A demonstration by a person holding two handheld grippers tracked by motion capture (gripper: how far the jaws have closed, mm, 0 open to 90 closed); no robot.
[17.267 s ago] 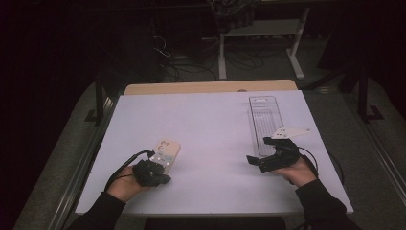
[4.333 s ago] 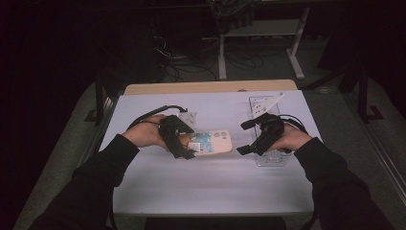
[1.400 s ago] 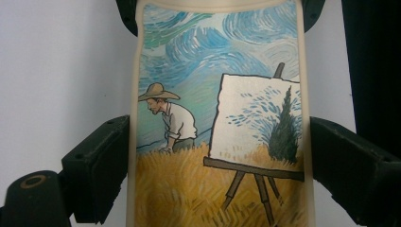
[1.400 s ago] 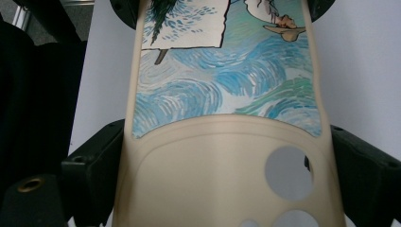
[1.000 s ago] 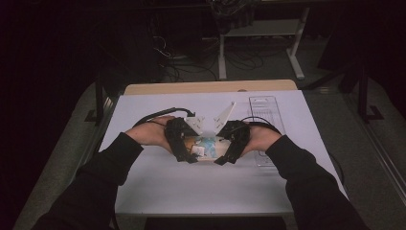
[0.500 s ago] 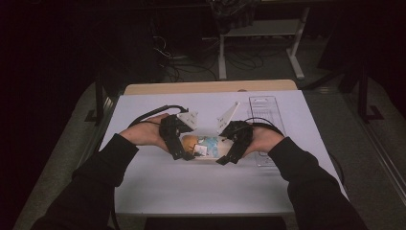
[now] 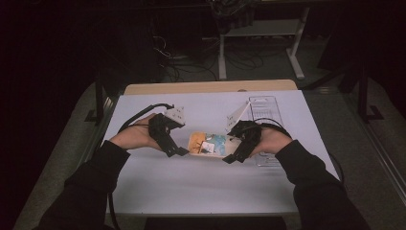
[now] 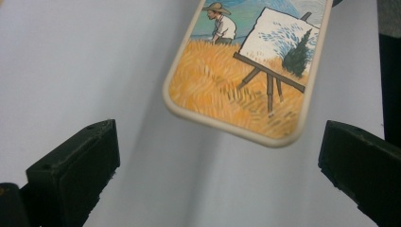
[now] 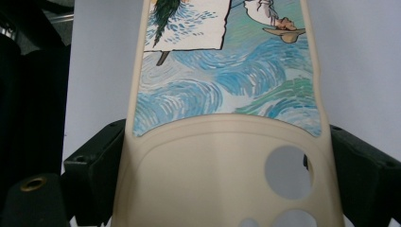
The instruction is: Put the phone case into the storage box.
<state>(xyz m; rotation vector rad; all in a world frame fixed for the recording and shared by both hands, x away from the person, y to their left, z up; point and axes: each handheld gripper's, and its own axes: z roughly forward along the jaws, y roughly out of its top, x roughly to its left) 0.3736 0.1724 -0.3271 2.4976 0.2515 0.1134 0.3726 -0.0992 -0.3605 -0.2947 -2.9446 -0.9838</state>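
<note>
From the high view, a phone case (image 7: 207,143) printed with a painted wheat-field scene sits at the middle of the white bench (image 7: 201,191), held at its right end by the right hand-held gripper (image 7: 233,154), while the left hand-held gripper (image 7: 179,150) stands just off its left end; a clear plastic tray (image 7: 264,108) lies farther back on the right, partly covered by the right hand. In the left gripper view, the case (image 8: 246,71) floats ahead of the two black jaws, which are spread wide with nothing between them, and its rounded orange end is near but apart from them. In the right gripper view, the cream camera end of the case (image 9: 227,156) fills the space between the jaws, which press on both long edges, so this hand-held gripper is clamped on it. The step in hand looks like a handover or a two-handed hold of the case: the next move would call for the left jaws to come forward around the orange end and close squarely on its edges without twisting it. The far part of the case is cut off in both gripper views, and whether it touches the bench or is lifted slightly cannot be told for sure.
</note>
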